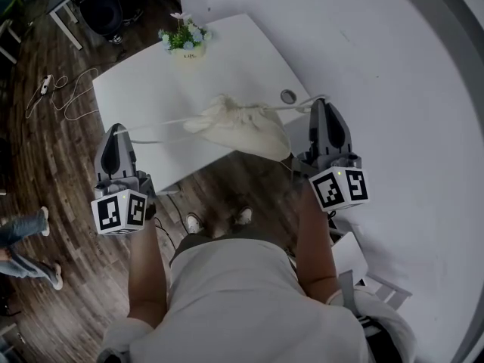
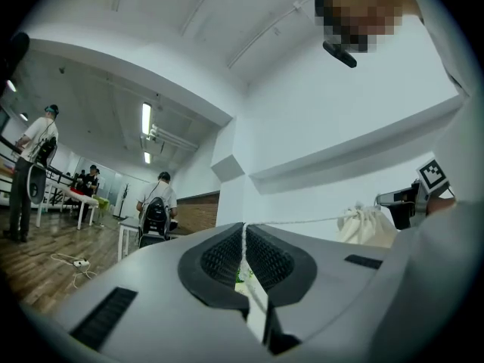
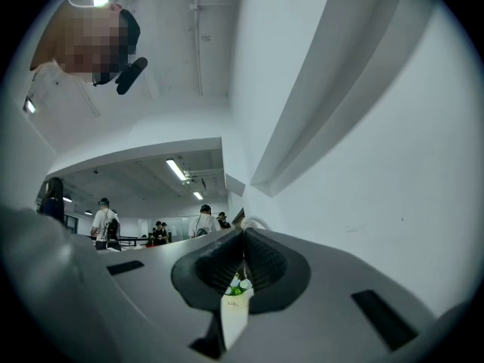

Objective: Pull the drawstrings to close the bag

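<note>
The bag (image 1: 246, 127) lies at the near edge of the surface (image 1: 227, 51), mouth gathered. My left gripper (image 1: 117, 129) is clamped on the left drawstring (image 1: 162, 123), my right gripper (image 1: 321, 103) on the right drawstring (image 1: 296, 107). I'd pull evenly, straight apart. On my left there's open floor (image 1: 45, 165); the wall (image 1: 393, 89) crowds my right.

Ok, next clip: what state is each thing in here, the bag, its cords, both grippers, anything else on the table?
Cream cloth drawstring bag: mouth puckered, strung between its cords.
Left white drawstring: taut, drawn out sideways.
Left gripper: shut on that cord.
Right white drawstring: drawn out from the bag.
Right gripper: shut on that cord.
Small white pot of flowers: upright.
</note>
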`<state>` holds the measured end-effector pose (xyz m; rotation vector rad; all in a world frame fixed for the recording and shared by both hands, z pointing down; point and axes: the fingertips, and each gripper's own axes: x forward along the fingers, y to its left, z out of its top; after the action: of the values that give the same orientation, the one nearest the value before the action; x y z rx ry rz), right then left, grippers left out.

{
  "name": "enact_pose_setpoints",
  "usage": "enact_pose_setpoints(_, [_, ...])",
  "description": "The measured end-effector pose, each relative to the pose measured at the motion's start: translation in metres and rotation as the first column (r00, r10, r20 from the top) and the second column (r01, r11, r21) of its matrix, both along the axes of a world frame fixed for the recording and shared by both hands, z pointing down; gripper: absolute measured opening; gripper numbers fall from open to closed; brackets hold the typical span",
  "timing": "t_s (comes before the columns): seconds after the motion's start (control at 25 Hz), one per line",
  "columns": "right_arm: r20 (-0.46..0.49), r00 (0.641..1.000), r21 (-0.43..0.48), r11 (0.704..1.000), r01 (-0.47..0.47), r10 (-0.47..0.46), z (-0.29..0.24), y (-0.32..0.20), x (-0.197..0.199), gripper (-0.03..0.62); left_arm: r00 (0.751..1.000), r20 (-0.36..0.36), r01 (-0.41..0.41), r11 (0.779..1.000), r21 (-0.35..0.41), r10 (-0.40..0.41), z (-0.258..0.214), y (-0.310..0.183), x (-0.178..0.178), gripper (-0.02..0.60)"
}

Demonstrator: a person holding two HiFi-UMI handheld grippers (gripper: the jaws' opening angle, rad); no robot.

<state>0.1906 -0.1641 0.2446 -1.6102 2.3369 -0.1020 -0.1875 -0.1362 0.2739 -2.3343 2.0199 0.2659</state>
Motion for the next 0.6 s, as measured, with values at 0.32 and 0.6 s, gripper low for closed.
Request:
enact_pose_setpoints(0.32, [-0.007, 1.0, -0.008, 1.0, -0.011, 0.011, 0.002, -0.008, 0.004, 0.038, 0.999, -0.054, 0.001, 1.0, 0.008, 0.0, 0.004, -0.009, -0.005, 0.017])
enact_pose_setpoints(0.6, [-0.016, 1.0, -0.028, 0.999, -0.017, 0.017, 0.009, -0.013, 0.009, 0.038, 1.0, -0.018, 0.012, 1.0, 0.014, -0.012, -0.002, -0.01, -0.003, 0.017])
